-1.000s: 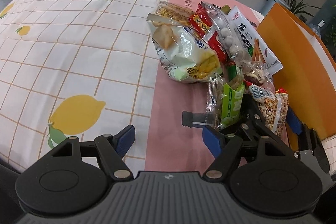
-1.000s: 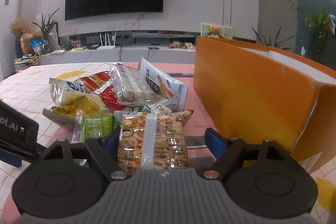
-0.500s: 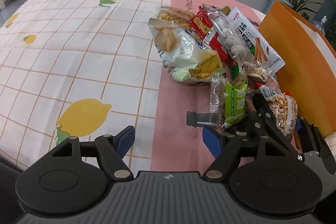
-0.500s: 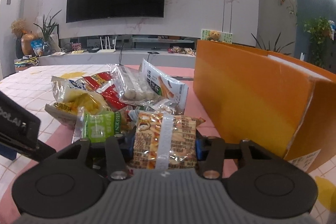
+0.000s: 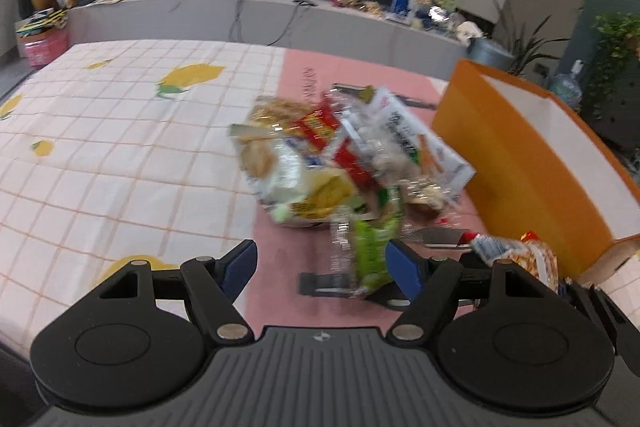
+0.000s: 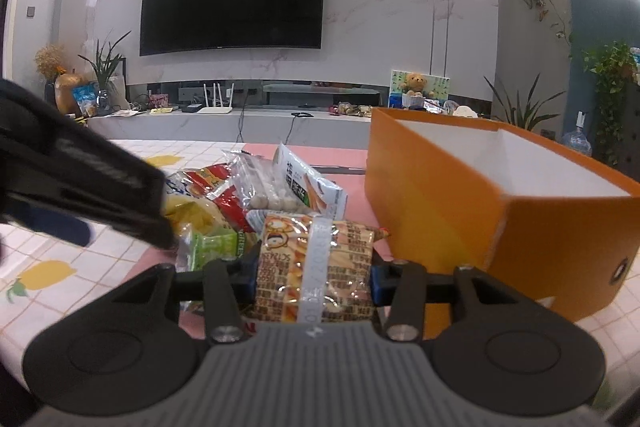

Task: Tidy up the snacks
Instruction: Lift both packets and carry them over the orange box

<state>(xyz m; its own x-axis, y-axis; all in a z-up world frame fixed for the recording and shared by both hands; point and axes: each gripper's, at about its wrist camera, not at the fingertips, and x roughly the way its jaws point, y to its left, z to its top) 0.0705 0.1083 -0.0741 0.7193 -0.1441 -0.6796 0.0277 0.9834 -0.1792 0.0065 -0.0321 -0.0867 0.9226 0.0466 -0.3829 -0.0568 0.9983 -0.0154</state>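
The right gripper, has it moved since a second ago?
Yes. The right gripper has risen: the white inside of the orange cardboard box now shows, and it is now shut on the brown biscuit packet.

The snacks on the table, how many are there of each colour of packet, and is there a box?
Orange-brown packet, held in the right gripper: 1
Green packet: 1
Red packet: 1
Yellow-and-white bag: 1
Clear bag of white balls: 1
White packet with carrot-coloured sticks: 1
Orange box: 1
Total: 6 snacks that I can tell apart, 1 box.
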